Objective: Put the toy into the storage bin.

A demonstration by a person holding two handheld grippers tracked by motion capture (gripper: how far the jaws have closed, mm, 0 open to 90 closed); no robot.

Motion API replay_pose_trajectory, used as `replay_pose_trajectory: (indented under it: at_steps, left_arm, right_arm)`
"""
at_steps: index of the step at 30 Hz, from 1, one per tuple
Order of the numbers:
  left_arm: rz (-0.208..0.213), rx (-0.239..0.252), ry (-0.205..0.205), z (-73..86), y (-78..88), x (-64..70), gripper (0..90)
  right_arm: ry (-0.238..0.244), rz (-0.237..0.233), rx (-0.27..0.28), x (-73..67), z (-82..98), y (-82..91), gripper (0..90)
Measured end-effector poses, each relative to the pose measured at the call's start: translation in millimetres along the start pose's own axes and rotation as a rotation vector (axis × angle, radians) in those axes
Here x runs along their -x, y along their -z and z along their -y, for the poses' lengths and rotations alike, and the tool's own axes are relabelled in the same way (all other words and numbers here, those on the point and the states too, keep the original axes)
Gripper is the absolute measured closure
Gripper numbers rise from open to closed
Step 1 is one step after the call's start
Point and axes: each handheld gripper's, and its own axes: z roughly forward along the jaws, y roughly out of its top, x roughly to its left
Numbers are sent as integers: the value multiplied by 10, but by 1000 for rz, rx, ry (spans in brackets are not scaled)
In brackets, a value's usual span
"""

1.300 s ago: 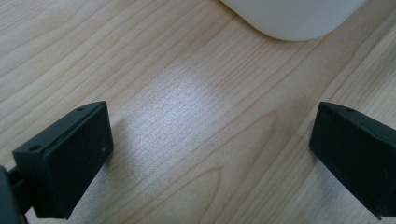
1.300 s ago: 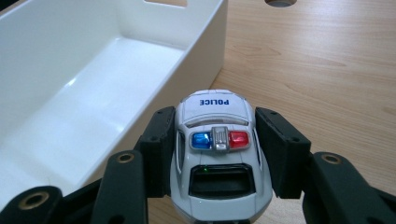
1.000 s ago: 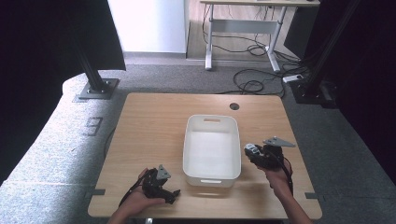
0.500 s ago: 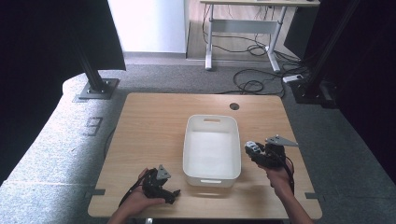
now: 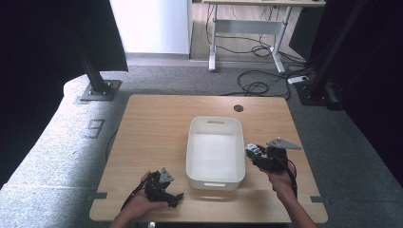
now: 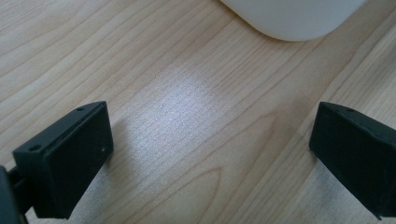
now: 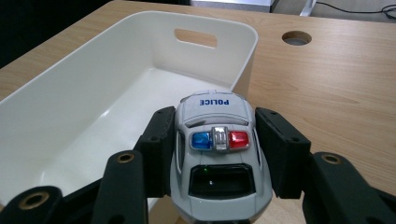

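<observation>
A white toy police car with a blue and red light bar sits between the jaws of my right gripper, which is shut on its sides. In the high view the toy police car and right gripper hover at the right rim of the white plastic bin. The bin has nothing inside and has a handle slot in its far wall. My left gripper rests low over the table's front left, jaws wide open over bare wood.
The wooden table has a round cable hole behind the bin. A rounded corner of the bin lies ahead of the left jaws. Grey carpet, cables and another desk's legs lie beyond the table.
</observation>
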Motion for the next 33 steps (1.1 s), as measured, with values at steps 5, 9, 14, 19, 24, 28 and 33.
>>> replay_pose_trajectory:
  at_steps: [5,9,14,19,24,28,33]
  left_arm:
    - [0,0,0,0,0,0,0]
    - [0,1,-2,-2,-2,0,0]
    - [0,1,0,-3,-2,2,0]
    - [1,1,-1,-2,-2,2,0]
    - [1,1,-1,-3,-2,2,0]
    - [0,1,0,-3,-2,2,0]
    - [0,1,0,-3,-2,2,0]
  right_arm:
    - [2,-4,-1,-16,1,-7,502]
    - [3,-7,2,-43,-2,-14,502]
    - [15,-21,1,-110,-10,-35,502]
    - [27,-28,-3,-162,-5,-56,502]
    - [13,-53,-8,-181,0,-73,502]
    - [17,-58,-13,-201,5,-90,502]
    - [22,-63,-14,-239,9,-110,502]
